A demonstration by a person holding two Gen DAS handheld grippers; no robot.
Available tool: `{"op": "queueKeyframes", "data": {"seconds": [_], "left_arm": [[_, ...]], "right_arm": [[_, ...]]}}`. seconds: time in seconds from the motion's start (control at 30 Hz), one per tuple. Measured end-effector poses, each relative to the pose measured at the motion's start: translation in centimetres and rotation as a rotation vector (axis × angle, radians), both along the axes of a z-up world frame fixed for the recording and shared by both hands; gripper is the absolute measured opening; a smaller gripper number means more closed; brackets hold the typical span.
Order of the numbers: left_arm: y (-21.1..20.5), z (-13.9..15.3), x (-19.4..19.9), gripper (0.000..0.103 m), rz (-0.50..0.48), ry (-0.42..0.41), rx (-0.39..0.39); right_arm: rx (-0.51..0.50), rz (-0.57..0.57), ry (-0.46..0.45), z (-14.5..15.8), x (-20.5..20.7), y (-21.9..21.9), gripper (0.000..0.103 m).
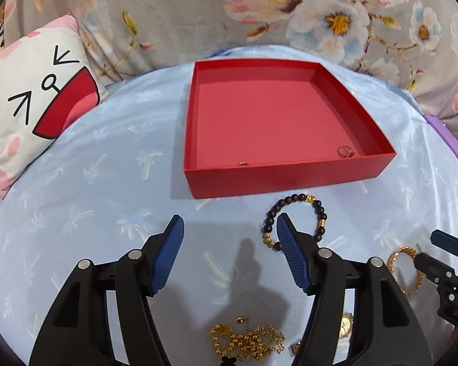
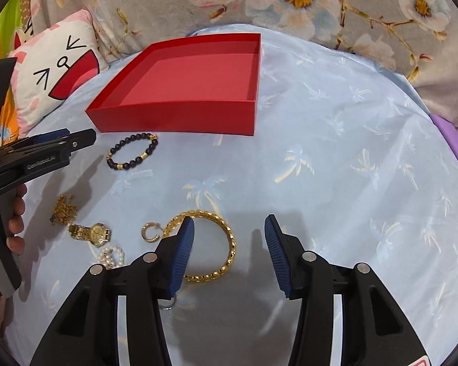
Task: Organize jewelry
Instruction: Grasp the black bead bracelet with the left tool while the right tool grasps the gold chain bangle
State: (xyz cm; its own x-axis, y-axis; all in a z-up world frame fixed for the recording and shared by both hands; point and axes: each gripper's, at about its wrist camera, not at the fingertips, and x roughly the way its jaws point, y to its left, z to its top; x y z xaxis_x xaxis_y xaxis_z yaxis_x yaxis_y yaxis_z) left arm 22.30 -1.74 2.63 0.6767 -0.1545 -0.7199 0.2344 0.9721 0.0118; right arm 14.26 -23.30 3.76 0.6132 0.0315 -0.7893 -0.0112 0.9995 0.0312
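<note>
Both grippers, left gripper (image 1: pixel 230 254) and right gripper (image 2: pixel 229 253), are open and hold nothing; two rings (image 1: pixel 345 152) lie in the red box (image 1: pixel 290 180); bead bracelet (image 2: pixel 132 151), gold bangle (image 2: pixel 226 244), watch (image 2: pixel 97 233) and chain (image 1: pixel 247 340) wait outside.

Left tongs (image 1: pixel 230 228) open, empty, angled downward. Right tongs (image 2: pixel 229 228) open, empty, angled downward. Hand (image 2: pixel 15 222) grips left tongs' handle.

Bare blue bedsheet (image 2: pixel 336 158) lies open right of my fingers; the red tray (image 2: pixel 180 91) blocks ahead, jewelry crowds left.
</note>
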Motion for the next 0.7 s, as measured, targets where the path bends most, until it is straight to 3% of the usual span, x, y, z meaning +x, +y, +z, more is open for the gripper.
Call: {"op": "queueKeyframes", "data": {"seconds": [0.23, 0.43, 0.5, 0.63, 0.7], "left_arm": [[-1.0, -2.5, 2.1, 0.055, 0.019, 0.090, -0.012], [-2.0, -2.9, 2.0, 0.051, -0.004, 0.074, 0.014], [-2.1, -2.9, 2.0, 0.043, -0.011, 0.070, 0.015], [-2.3, -2.8, 1.8, 0.011, -0.032, 0.068, 0.009], [-2.2, -2.7, 1.7, 0.009, -0.045, 0.072, -0.006]], "right_arm": [[0.010, 0.001, 0.019, -1.2, 0.1, 0.0, 0.029], [0.012, 0.004, 0.030, -1.8, 0.3, 0.0, 0.023], [0.012, 0.009, 0.028, -1.9, 0.3, 0.0, 0.019], [0.007, 0.023, 0.025, -2.0, 0.3, 0.5, 0.009], [0.009, 0.029, 0.024, -2.0, 0.3, 0.6, 0.004]]}}
